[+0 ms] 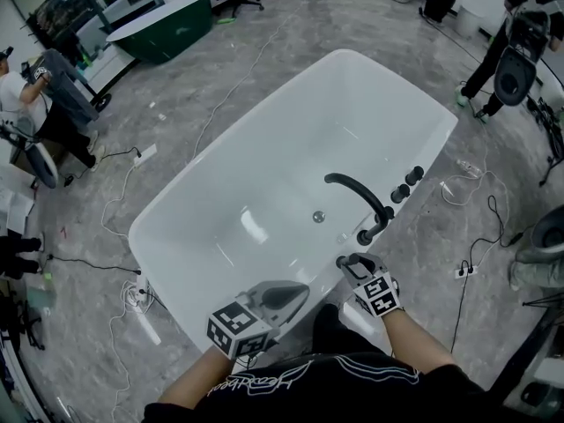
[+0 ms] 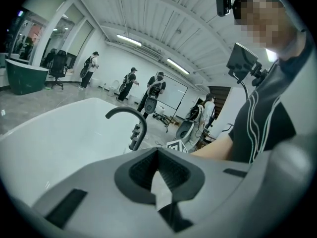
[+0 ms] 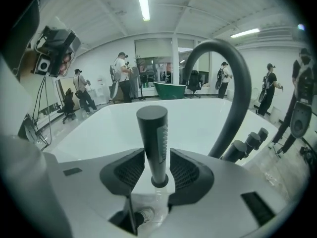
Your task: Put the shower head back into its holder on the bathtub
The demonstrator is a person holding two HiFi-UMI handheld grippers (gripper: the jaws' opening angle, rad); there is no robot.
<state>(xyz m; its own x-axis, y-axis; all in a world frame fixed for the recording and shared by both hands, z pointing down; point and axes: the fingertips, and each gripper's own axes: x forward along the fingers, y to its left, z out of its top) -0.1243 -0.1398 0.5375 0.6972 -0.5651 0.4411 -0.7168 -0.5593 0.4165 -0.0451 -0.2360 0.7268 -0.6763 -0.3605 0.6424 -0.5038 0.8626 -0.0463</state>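
Shower head (image 3: 152, 143) stands bolt upright between the jaws of the right claw (image 3: 157, 168), long axis vertical, flat end up and nozzle strip turned toward the spout side. Its foot sits in the holder ring (image 3: 158, 182) on the near rim of the bathtub (image 1: 388, 82). Jaws spread wide, thin gaps either side, nothing pinched by my reading. Any exit wants a straight pull back. Left claw (image 2: 158, 170), closed and empty, hovers off left. Beyond rise the arched spout (image 3: 237, 83) and the knobs (image 3: 252, 140).
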